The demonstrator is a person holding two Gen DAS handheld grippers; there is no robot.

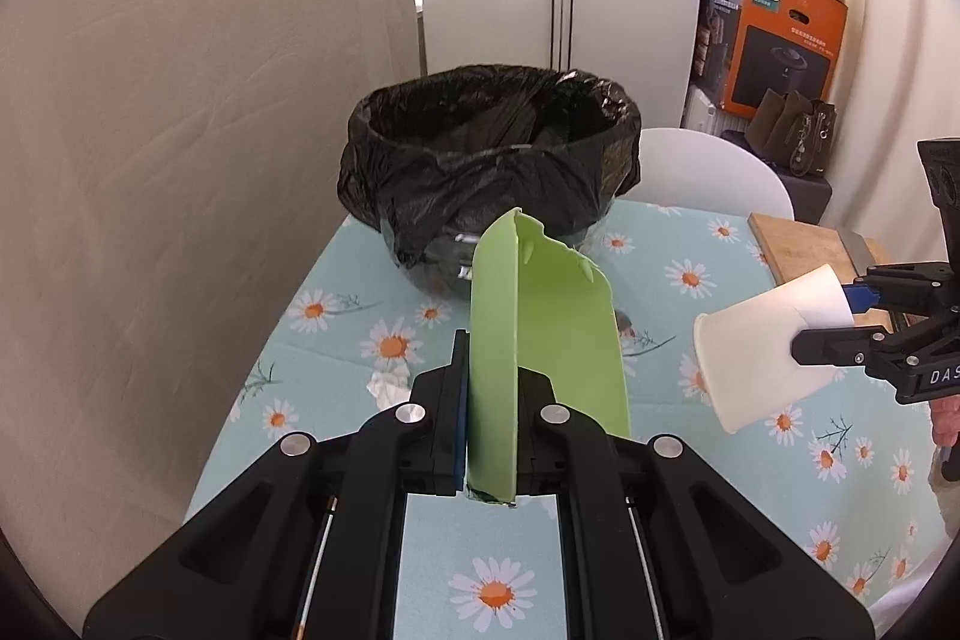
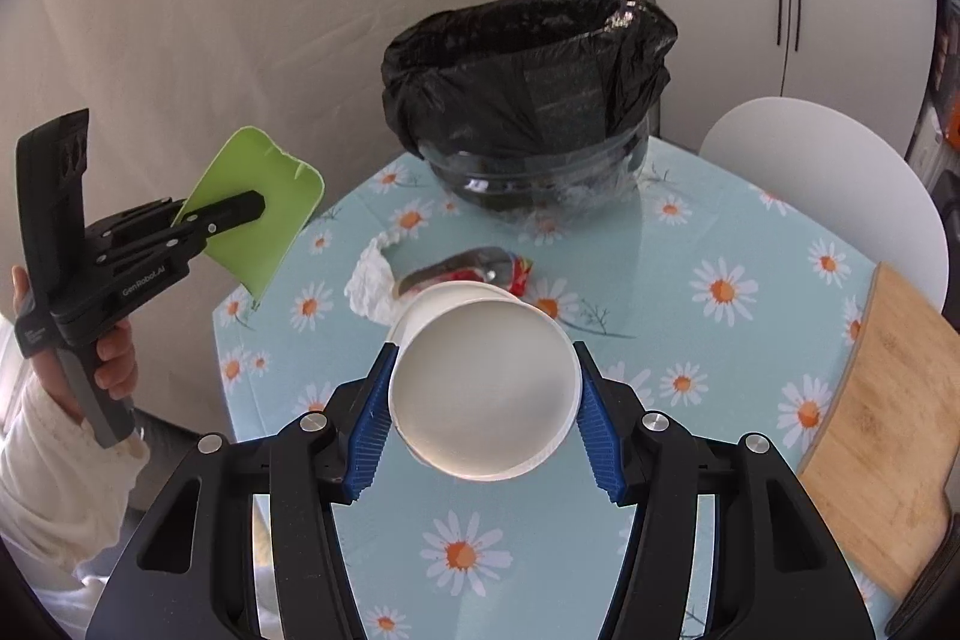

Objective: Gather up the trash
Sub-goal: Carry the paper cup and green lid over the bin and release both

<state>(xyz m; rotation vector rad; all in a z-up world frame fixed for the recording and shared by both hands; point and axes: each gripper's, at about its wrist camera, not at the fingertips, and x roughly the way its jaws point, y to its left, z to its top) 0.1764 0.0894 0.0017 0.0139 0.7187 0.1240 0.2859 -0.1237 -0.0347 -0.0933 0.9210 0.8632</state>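
Note:
My left gripper is shut on a torn green plastic piece, held upright above the table; it also shows in the right wrist view. My right gripper is shut on a white paper cup, its base toward the camera; the cup shows in the left wrist view. The bin with a black bag stands at the table's far side, ahead of both grippers. A crumpled white tissue and a red-silver wrapper lie on the table before the bin.
The round table has a daisy-print cloth. A wooden cutting board lies at the right edge. A white chair stands behind the table, a beige curtain to the left, boxes and bags at the back right.

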